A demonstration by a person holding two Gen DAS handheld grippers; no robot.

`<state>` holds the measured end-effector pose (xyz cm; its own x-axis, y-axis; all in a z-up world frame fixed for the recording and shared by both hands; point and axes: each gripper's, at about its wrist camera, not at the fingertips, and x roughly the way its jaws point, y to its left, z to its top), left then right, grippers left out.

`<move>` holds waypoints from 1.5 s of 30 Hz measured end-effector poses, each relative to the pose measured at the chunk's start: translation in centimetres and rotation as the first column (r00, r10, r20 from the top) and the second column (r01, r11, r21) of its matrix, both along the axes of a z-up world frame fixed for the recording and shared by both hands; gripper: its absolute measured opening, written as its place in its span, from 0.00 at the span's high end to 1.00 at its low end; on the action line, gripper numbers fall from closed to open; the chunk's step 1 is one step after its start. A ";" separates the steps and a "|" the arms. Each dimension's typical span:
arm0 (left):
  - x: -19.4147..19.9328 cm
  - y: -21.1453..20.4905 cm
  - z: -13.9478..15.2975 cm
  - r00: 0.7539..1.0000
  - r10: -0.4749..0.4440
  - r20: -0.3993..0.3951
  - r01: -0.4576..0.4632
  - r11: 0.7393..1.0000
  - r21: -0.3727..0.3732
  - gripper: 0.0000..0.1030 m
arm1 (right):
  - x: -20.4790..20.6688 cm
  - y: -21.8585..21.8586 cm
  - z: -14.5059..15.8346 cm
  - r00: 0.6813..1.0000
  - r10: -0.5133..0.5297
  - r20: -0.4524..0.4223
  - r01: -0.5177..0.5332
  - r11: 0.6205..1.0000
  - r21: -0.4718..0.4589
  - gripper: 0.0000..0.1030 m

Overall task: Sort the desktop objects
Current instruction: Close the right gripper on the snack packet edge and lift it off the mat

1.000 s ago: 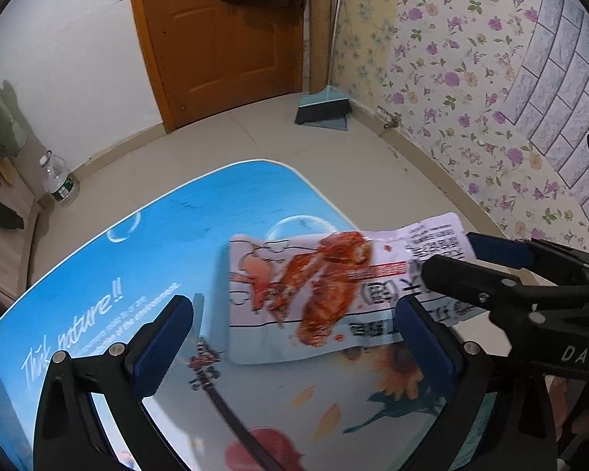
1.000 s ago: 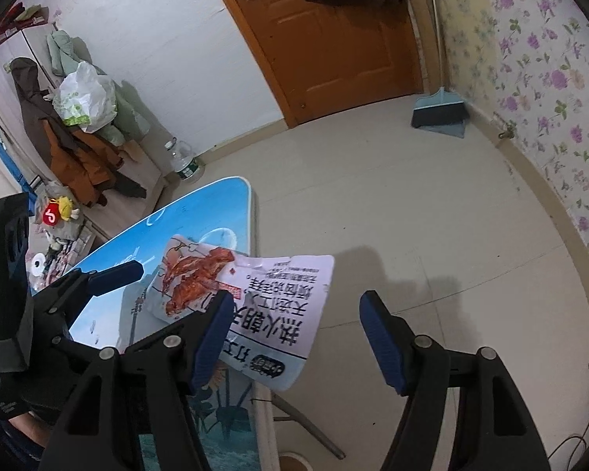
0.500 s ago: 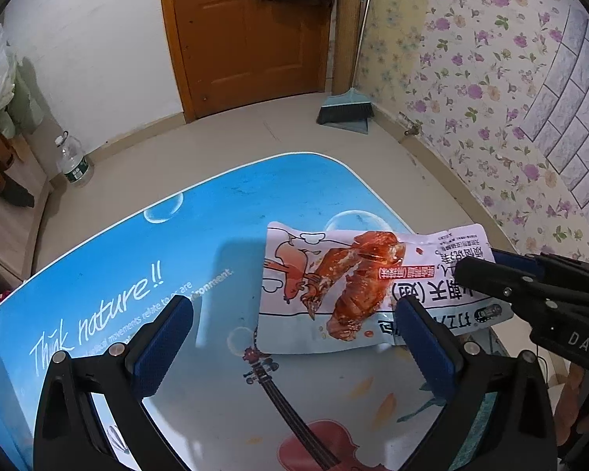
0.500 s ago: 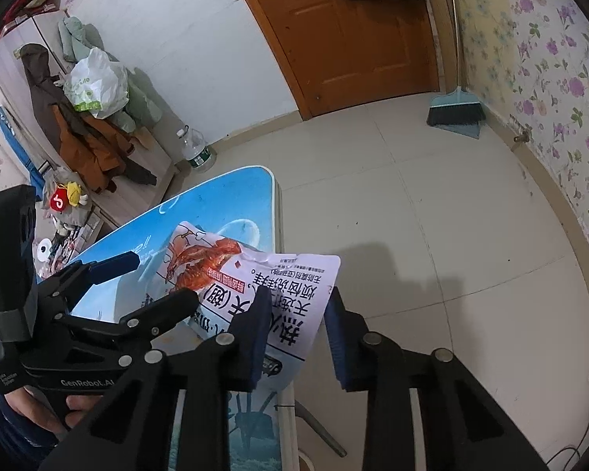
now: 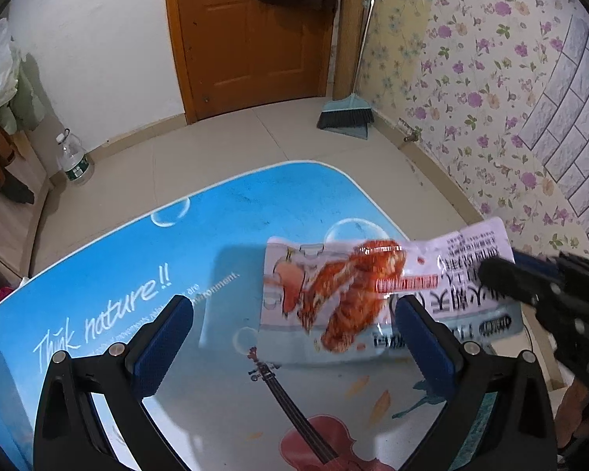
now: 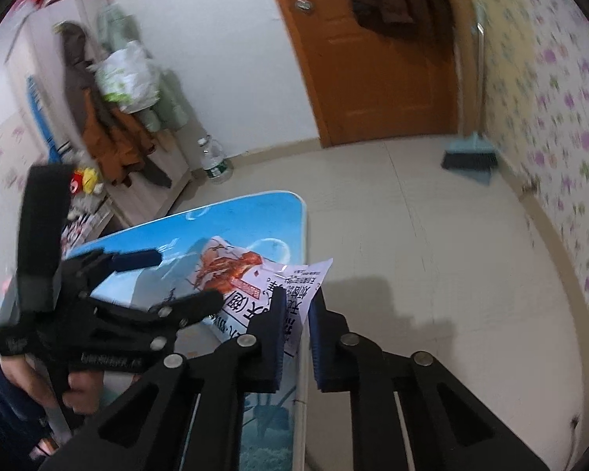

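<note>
The worktop [image 5: 200, 235] is a blue printed surface with bubbles, white "Think nature!!" lettering and a red violin drawn between and below the left gripper's [image 5: 294, 333] jaws, which stand wide and hold nothing. The snack packet [image 5: 357, 298], white with a red chicken picture, lies just ahead of those jaws toward their right side, its far end lifted off the worktop's edge. The right gripper [image 6: 297, 314] has that end between its jaws, which are closing narrow onto the wrapper. Beyond both sets of jaws spreads a pale tiled floor [image 5: 224, 137], with a wooden door [image 5: 251, 31], a broom [image 5: 347, 115] leaning by floral wallpaper [image 5: 491, 59], and a water bottle [image 5: 74, 157] by the white wall.
</note>
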<state>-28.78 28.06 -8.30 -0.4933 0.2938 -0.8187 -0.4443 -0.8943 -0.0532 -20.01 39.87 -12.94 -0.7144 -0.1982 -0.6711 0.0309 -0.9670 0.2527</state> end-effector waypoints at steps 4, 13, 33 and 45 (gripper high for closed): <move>0.2 -0.2 0.3 1.000 0.011 0.000 -0.011 1.000 0.004 0.00 | 0.3 0.0 0.0 1.000 0.017 0.003 -0.017 1.000 -0.025 0.94; 1.3 -1.4 0.9 1.000 0.016 0.024 -0.017 0.999 0.040 0.00 | 0.6 2.2 -0.7 0.997 -0.005 0.081 0.023 0.975 -0.222 0.96; 4.8 -2.2 -0.6 0.952 -0.054 0.300 -0.093 0.886 0.455 0.03 | 3.5 1.9 3.9 0.999 -0.046 0.017 0.049 0.964 -0.262 1.00; 2.8 -3.4 -2.2 0.893 -0.109 0.438 -0.266 0.655 0.707 0.16 | 3.9 1.8 3.7 0.999 -0.044 0.021 0.048 0.966 -0.256 1.00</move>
<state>-25.94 24.61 -10.46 -0.2207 0.8585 -0.4630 -0.1389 -0.4975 -0.8563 -16.11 41.64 -9.21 -0.7175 -0.3316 -0.6126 -0.0179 -0.8704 0.4921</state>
